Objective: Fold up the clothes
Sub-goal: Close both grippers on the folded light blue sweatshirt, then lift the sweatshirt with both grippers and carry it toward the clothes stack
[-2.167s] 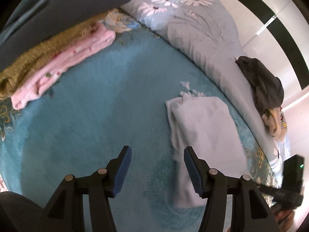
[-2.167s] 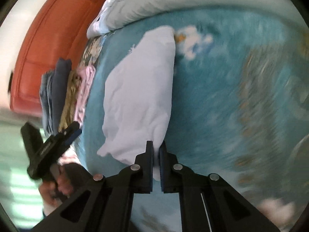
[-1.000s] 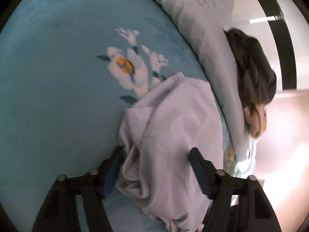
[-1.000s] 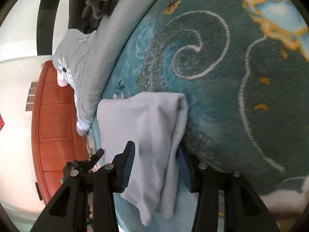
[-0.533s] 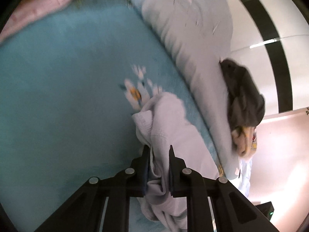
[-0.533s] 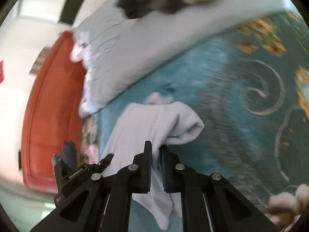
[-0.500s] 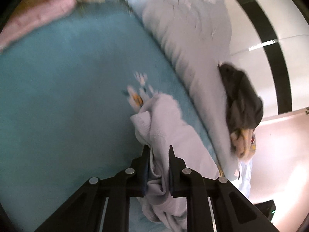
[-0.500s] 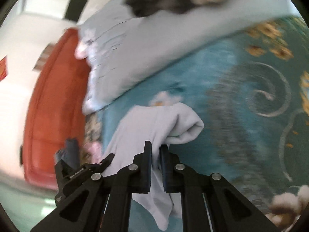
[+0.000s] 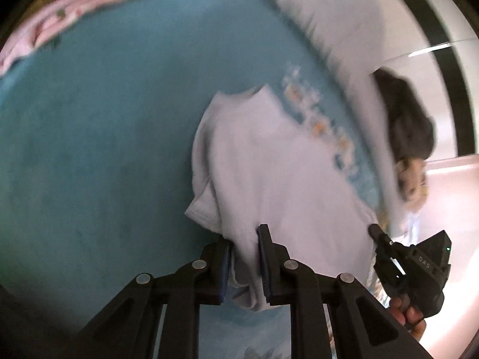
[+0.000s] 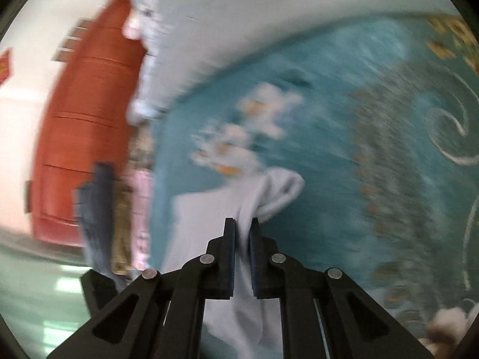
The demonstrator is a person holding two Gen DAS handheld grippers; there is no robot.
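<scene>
The pale lavender garment (image 9: 278, 173) hangs partly lifted over the teal bedspread (image 9: 104, 149), its long axis running from the left gripper (image 9: 244, 264) rightward to the right gripper (image 10: 243, 257). Each gripper is clamped on a bunched end of the cloth, so neither is nearer. The stack of folded clothes (image 10: 113, 224) lies on the far left, beyond the left gripper's end.

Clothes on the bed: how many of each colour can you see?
Pale lilac garment, held by the left gripper and right gripper: 1
Pink folded: 1
Mustard folded: 1
Navy folded: 1
Dark heap: 1
Total: 5
</scene>
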